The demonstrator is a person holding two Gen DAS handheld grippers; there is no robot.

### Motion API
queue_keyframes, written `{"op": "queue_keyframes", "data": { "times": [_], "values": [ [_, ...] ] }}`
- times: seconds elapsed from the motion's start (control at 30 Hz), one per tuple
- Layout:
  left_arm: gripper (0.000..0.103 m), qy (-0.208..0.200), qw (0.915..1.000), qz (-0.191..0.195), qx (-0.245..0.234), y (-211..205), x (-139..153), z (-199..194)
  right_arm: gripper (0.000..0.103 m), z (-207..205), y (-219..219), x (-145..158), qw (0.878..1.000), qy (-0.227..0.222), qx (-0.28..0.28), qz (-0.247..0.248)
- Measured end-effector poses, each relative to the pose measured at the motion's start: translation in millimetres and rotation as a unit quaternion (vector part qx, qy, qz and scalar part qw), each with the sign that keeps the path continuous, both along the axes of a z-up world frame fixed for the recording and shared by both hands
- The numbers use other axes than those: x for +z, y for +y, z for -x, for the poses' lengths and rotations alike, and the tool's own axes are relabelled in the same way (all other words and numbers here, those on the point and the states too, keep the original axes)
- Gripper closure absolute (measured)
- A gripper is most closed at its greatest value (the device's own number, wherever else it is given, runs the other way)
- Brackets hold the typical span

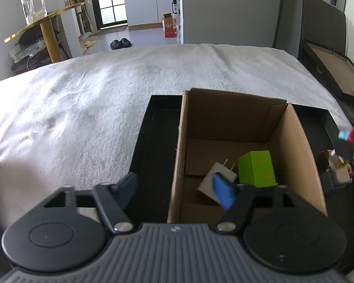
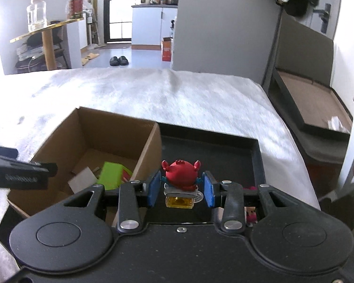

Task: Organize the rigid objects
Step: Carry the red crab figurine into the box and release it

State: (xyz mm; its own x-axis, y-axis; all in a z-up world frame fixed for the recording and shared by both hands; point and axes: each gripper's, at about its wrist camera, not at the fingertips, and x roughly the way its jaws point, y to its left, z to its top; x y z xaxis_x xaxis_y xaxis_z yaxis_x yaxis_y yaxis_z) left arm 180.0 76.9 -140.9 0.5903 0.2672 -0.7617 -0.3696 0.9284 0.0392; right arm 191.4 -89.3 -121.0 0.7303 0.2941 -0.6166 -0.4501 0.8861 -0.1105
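The wide right claw (image 2: 181, 188) straddles the crab (image 2: 180, 176), ungripped; an off-centre close could topple it, left claw (image 1: 177, 188) idle, wide.

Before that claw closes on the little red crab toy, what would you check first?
1. Crab centred between right gripper pads: ok.
2. Right jaws open wider than the crab: ok.
3. Pads touching the crab: not yet, gaps both sides.
4. Box has room beside green block and charger: ok.
5. Left gripper out of the way: not ok, it hangs over the box.
6. Crab's grip on its yellow base: cannot tell.
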Motion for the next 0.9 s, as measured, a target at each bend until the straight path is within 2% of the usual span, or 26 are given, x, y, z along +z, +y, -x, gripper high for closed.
{"op": "queue_keyframes", "data": {
  "times": [0.17,0.27,0.53,0.9],
  "values": [
    [0.075,0.001,0.9996,0.028,0.009,8,-5,1,0.065,-1,14,11,1.000,-0.013,0.012,-0.004],
    [0.085,-0.006,0.9993,0.036,0.008,9,-5,3,0.065,-2,22,17,1.000,-0.020,0.021,-0.005],
    [0.094,-0.013,0.9986,0.051,0.006,13,-6,5,0.065,-1,44,22,0.998,-0.033,0.055,-0.008],
    [0.094,-0.022,0.9970,0.074,0.007,21,-8,8,0.065,1,68,12,0.995,-0.022,0.099,-0.006]
  ]
}}
